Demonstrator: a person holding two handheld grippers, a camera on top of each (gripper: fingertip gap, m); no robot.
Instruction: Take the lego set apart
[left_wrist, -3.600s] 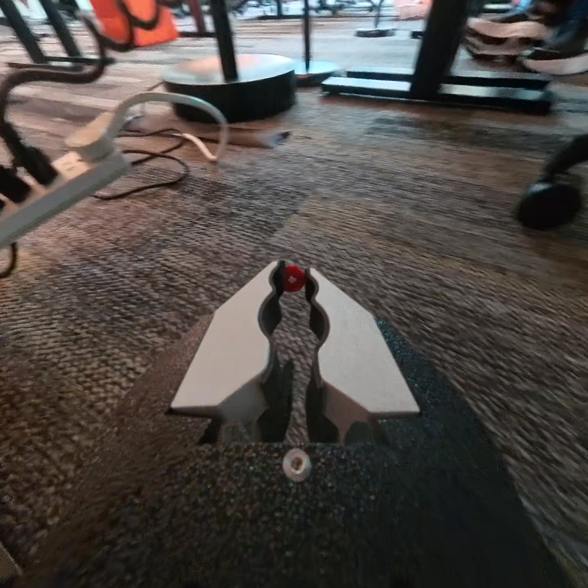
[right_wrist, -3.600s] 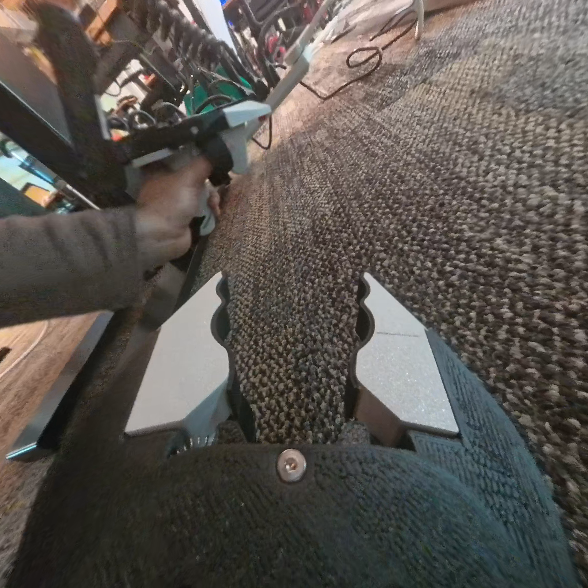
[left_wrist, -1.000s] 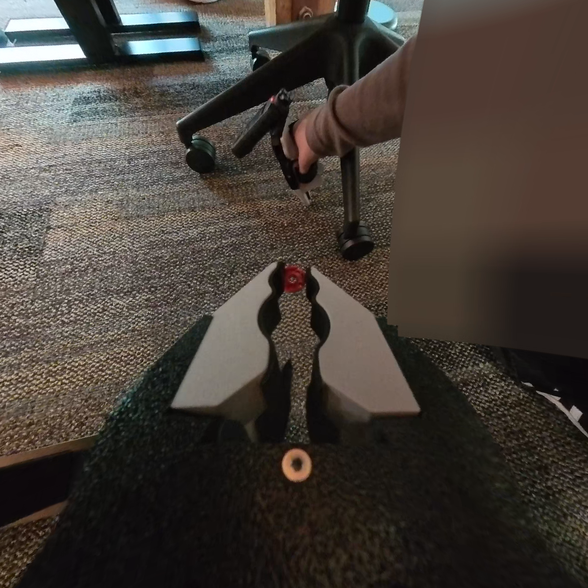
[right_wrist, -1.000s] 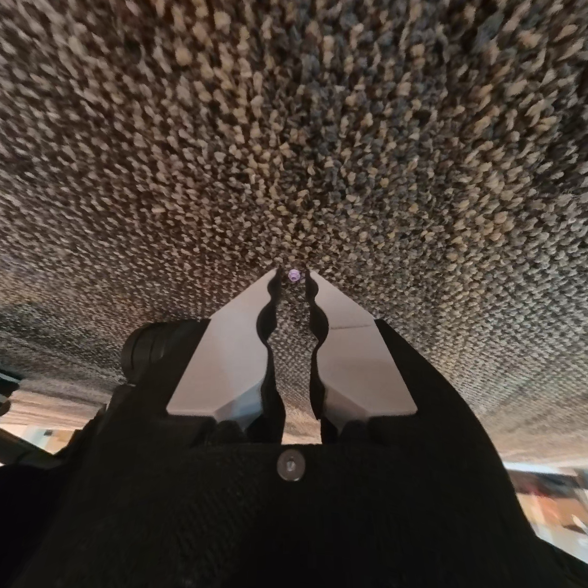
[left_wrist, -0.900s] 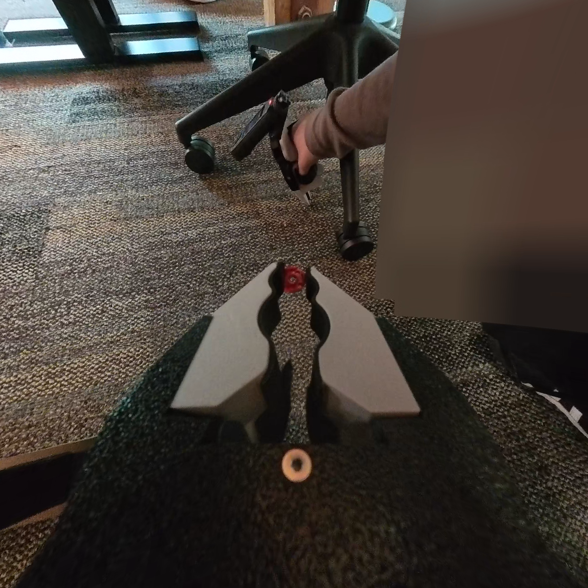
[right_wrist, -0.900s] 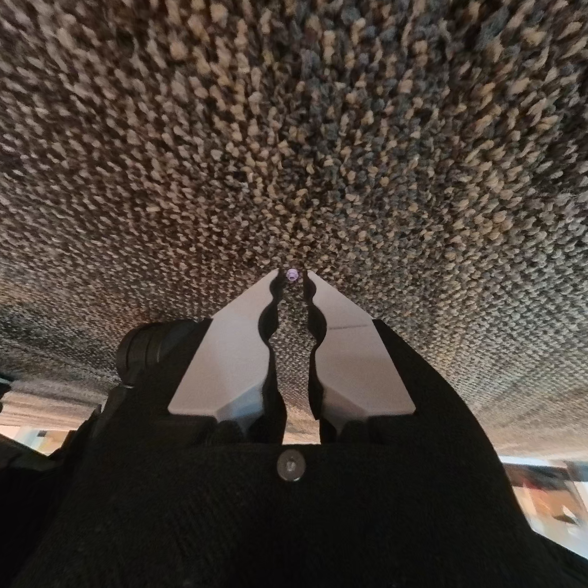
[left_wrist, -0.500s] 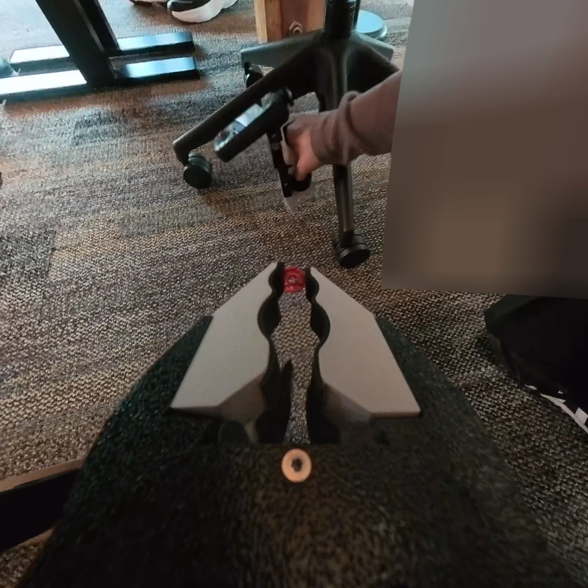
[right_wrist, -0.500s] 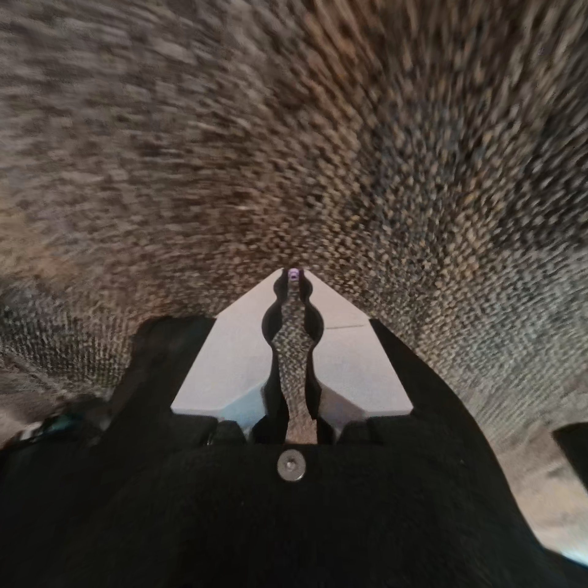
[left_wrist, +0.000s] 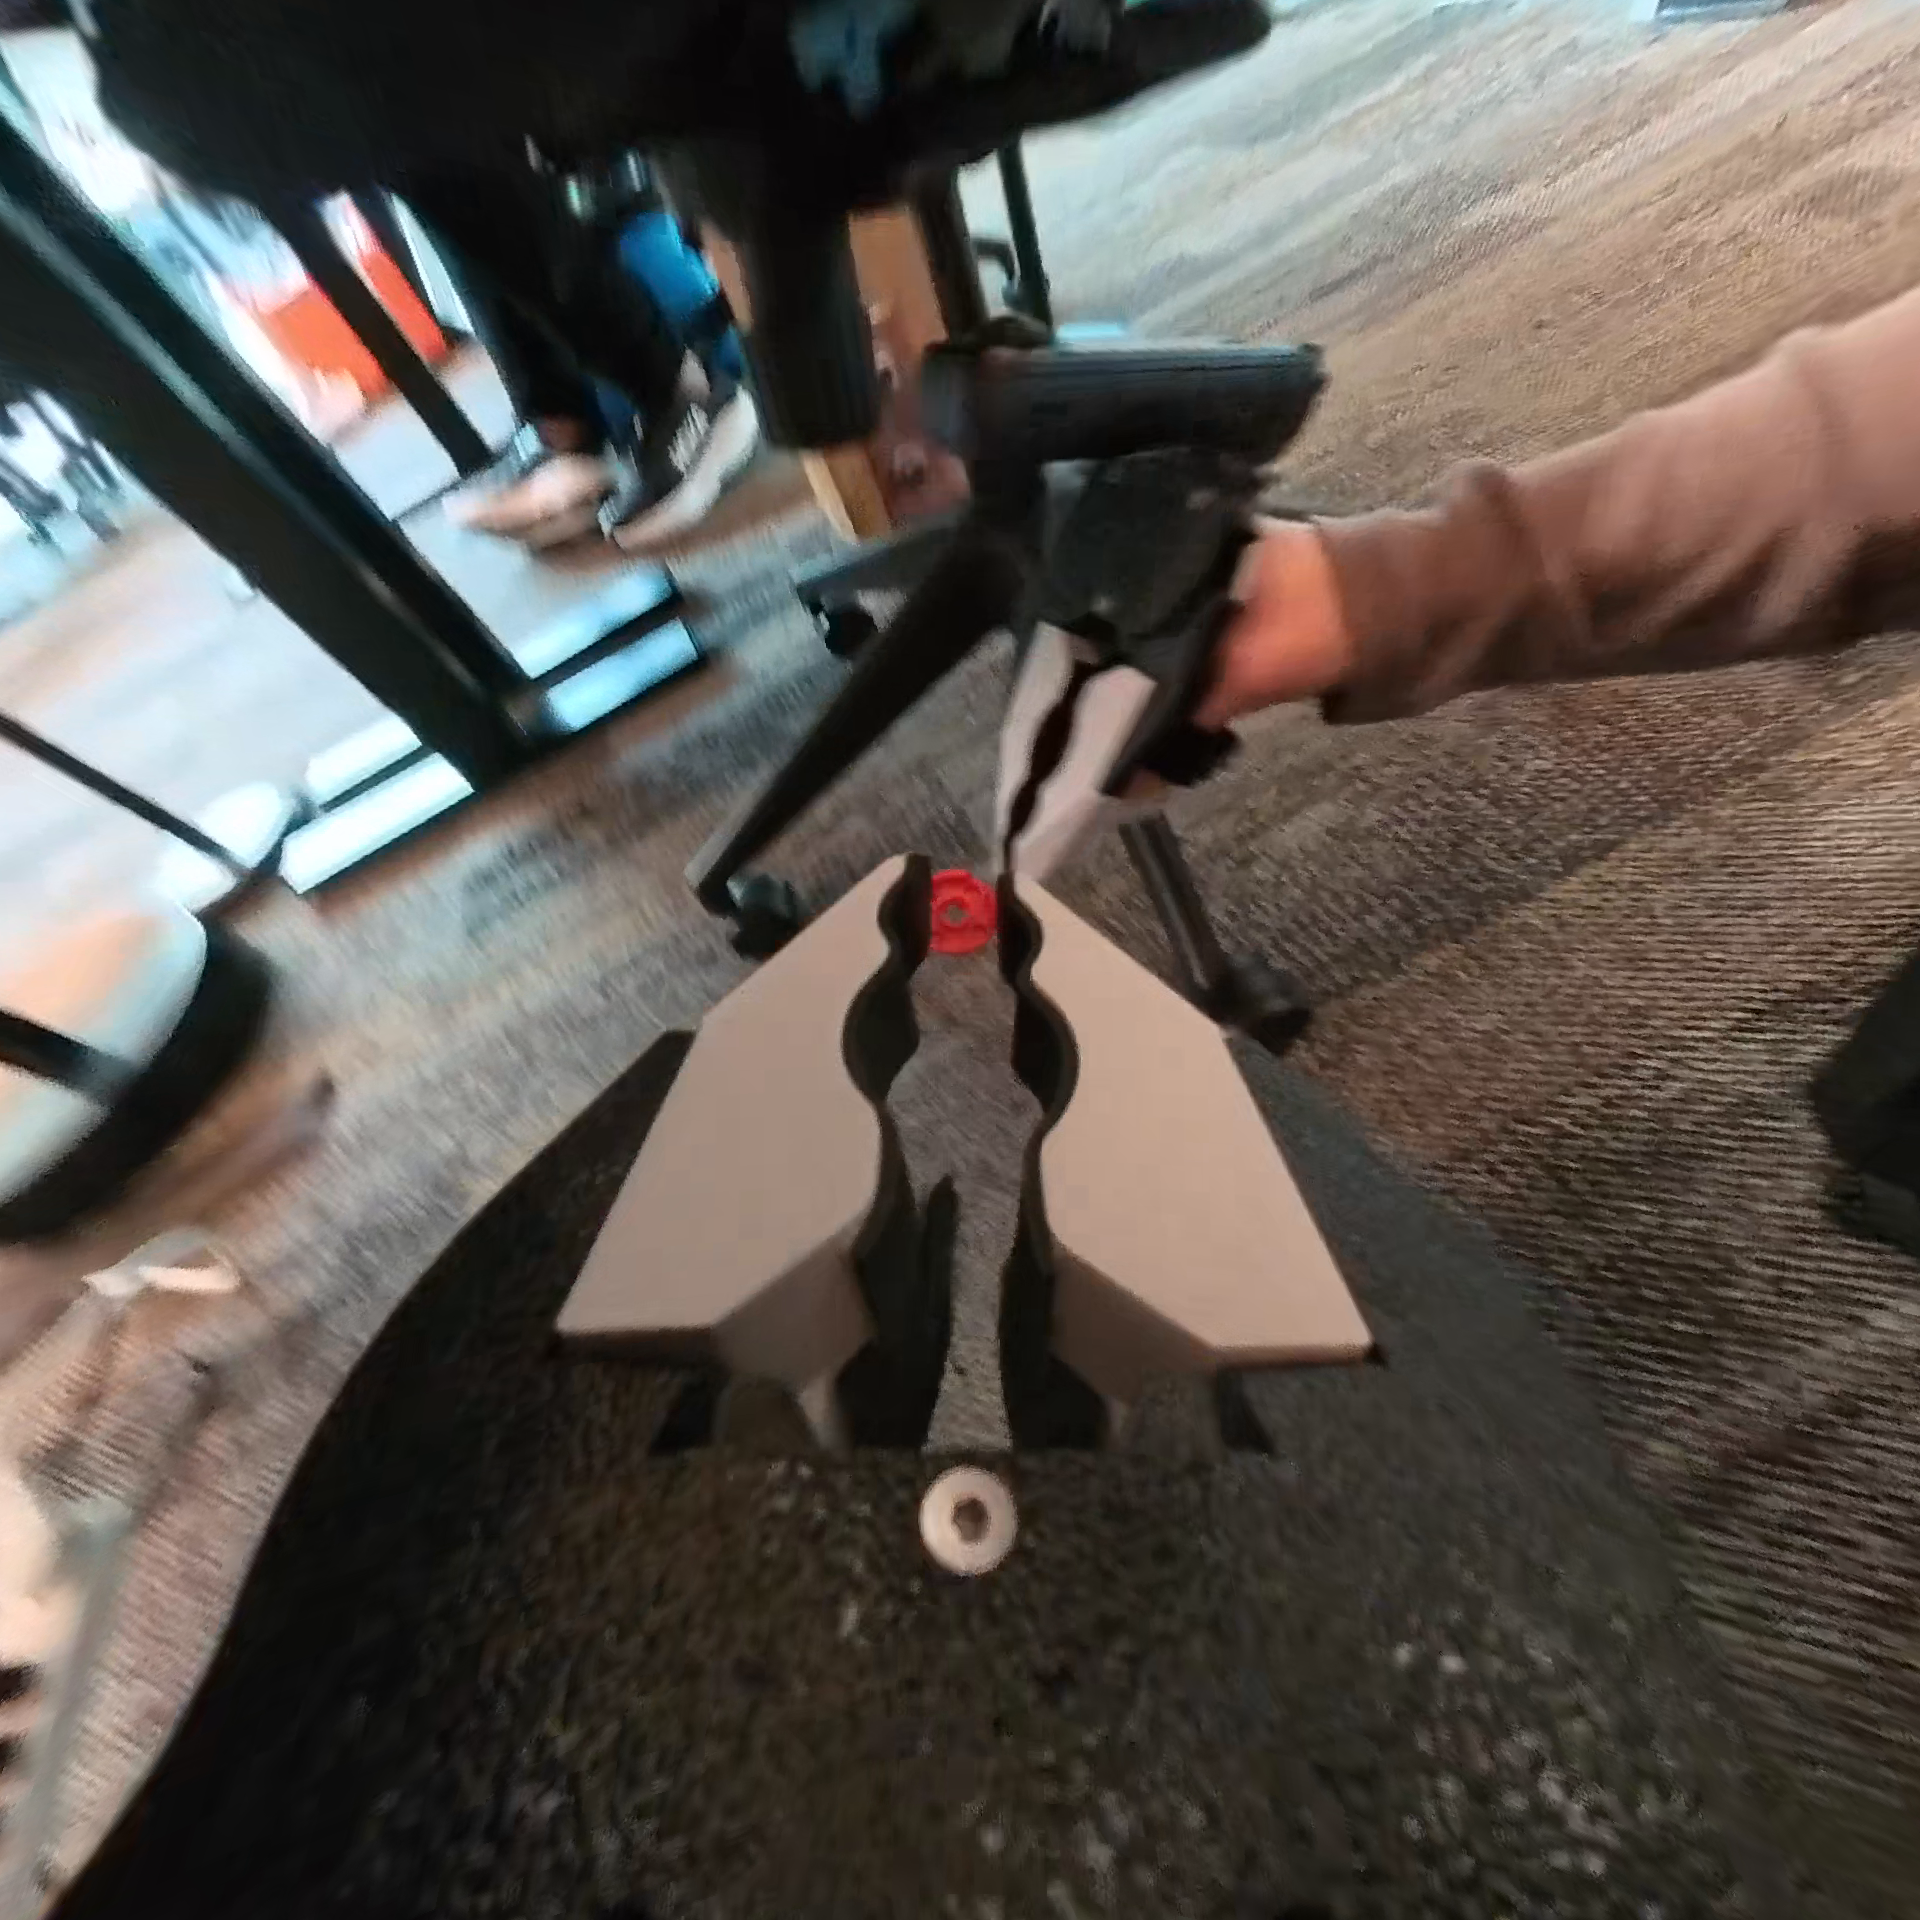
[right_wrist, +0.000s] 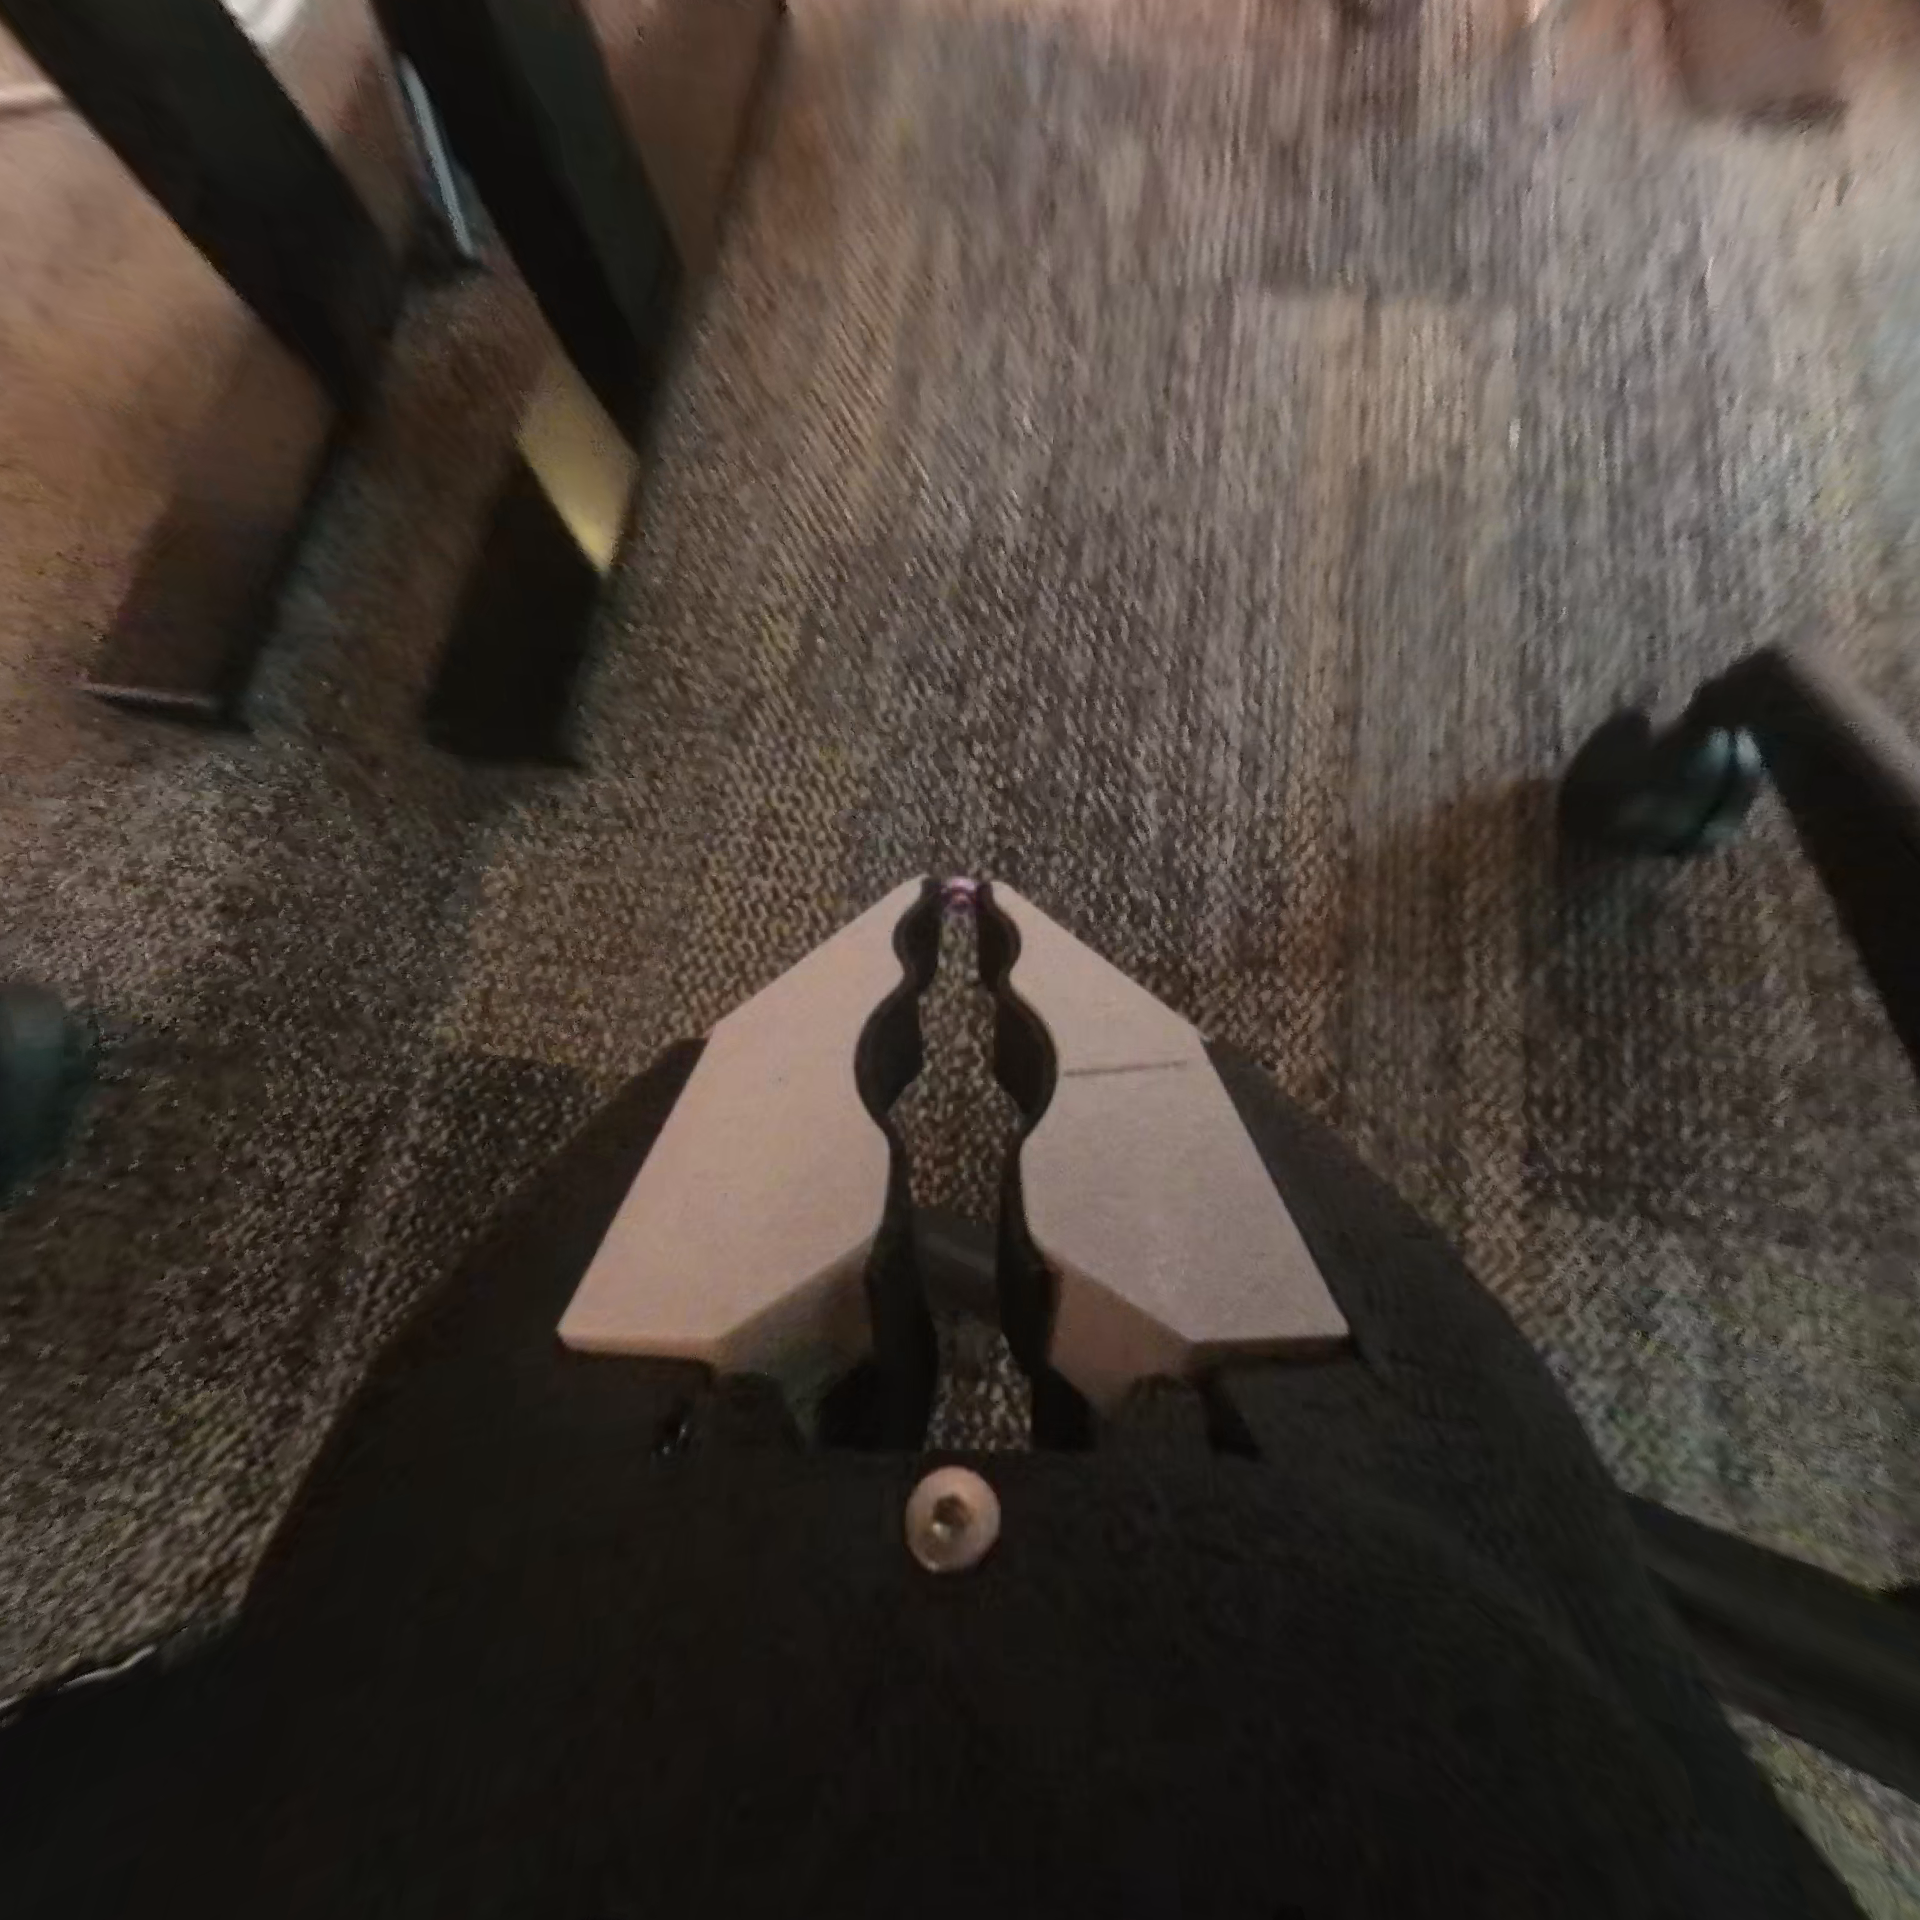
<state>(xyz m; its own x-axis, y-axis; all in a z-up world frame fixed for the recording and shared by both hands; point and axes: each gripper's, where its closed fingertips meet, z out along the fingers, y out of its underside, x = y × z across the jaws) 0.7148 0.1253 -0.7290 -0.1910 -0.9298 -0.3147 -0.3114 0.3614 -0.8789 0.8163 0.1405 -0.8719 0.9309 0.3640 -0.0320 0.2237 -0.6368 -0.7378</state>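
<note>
Over the speckled brown-grey carpet we have both tools off the floor, and both views are motion-blurred. Behind sit a black wheeled office chair base and black metal table legs. In the left wrist view a hand in a grey-brown sleeve holds the right gripper, tips pointing down just beyond the left one. The left gripper has its grey fingers narrowed onto a small round red lego piece with a centre hole, pinched right at the tips. The right gripper's jaws are nearly closed on a tiny pale purple lego piece, wedged at the very tip; its shape is too small to resolve. The two pieces are apart, one per gripper.
</note>
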